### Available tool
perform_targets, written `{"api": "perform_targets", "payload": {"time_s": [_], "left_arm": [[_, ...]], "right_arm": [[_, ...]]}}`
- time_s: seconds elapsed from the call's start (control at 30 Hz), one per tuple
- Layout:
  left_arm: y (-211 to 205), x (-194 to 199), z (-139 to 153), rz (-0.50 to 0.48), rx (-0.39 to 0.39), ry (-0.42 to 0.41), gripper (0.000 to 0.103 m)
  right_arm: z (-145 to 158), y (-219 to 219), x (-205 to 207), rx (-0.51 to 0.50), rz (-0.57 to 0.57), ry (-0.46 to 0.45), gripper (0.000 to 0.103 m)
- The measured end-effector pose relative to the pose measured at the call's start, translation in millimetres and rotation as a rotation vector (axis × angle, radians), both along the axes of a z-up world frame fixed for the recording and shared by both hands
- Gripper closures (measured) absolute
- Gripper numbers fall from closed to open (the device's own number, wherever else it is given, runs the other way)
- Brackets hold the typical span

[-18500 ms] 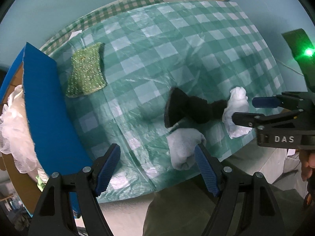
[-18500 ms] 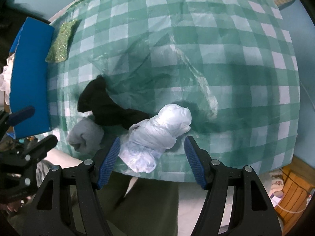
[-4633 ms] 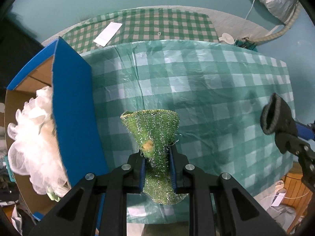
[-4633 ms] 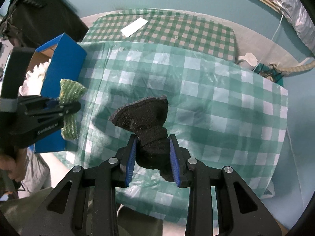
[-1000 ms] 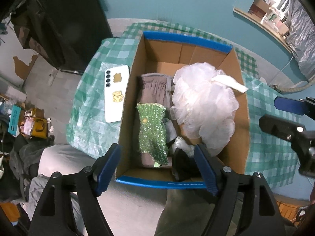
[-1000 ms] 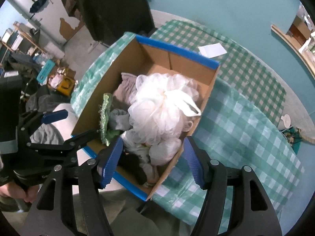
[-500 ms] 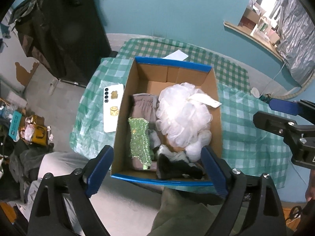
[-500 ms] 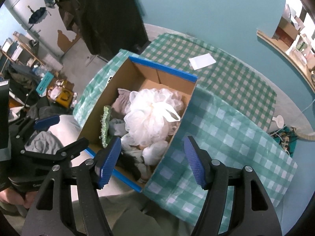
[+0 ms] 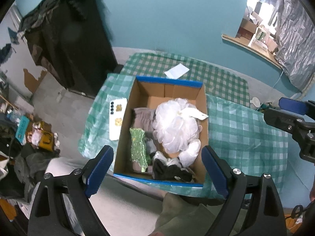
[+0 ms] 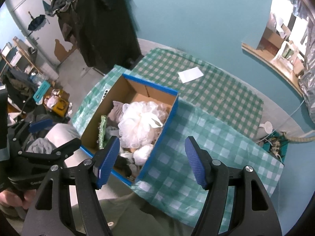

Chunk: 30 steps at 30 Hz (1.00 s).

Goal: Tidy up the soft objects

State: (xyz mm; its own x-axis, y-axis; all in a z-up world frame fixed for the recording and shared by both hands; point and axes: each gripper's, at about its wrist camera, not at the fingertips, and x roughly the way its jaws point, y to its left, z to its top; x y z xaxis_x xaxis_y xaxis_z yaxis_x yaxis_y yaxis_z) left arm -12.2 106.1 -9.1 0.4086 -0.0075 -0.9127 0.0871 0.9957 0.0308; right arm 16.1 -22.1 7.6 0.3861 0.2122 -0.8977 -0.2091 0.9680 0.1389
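— Both tongs are empty: the left gripper (image 9: 157, 169) stands wide apart high over the cardboard box (image 9: 204, 122), and the right gripper (image 10: 152, 160) gapes just as wide over the box's right wall

— Where's the soft stuff?

— All in the box, at the left end of the checked tablecloth (image 9: 246, 129). The white mesh bath pouf (image 9: 175, 125) fills the middle; the green glitter sponge (image 9: 137, 147) lies along the left wall; the black sock (image 9: 167, 172) sits in the near right corner. Everything is well below the pads, touching nothing

— How would they handle?

— Light and squashy, I'd judge. The pouf springs back, so pinch its ribbon loop (image 9: 195, 114); take the sponge at its waist, the sock by a bunched fold

— A white phone (image 9: 118, 122) lies just left of the box
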Motion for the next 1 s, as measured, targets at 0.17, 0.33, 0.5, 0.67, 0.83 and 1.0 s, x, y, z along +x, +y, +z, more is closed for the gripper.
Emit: {"api": "perform_targets", "payload": {"time_s": [0.17, 0.33, 0.5, 0.67, 0.83, 1.0], "left_arm": [[-11, -5, 12, -0.001, -0.020, -0.013, 0.011], [-21, -9, 17, -0.010, -0.033, -0.014, 0.011], [-33, -9, 19, -0.041, -0.015, -0.013, 0.011], [-40, -7, 19, -0.049, -0.025, -0.005, 0.011], [-46, -5, 17, -0.055, -0.022, 0.004, 0.011], [-48, -4, 17, -0.049, -0.025, -0.002, 0.011]], "right_arm": [[10, -14, -7, 0.010, -0.022, -0.022, 0.034], [15, -27, -13, 0.016, -0.047, -0.031, 0.034], [16, -39, -18, 0.022, -0.069, -0.028, 0.034], [17, -50, -21, 0.028, -0.090, -0.026, 0.034], [17, -56, -22, 0.031, -0.097, -0.024, 0.034], [16, -57, -22, 0.030, -0.092, -0.024, 0.034]]}}
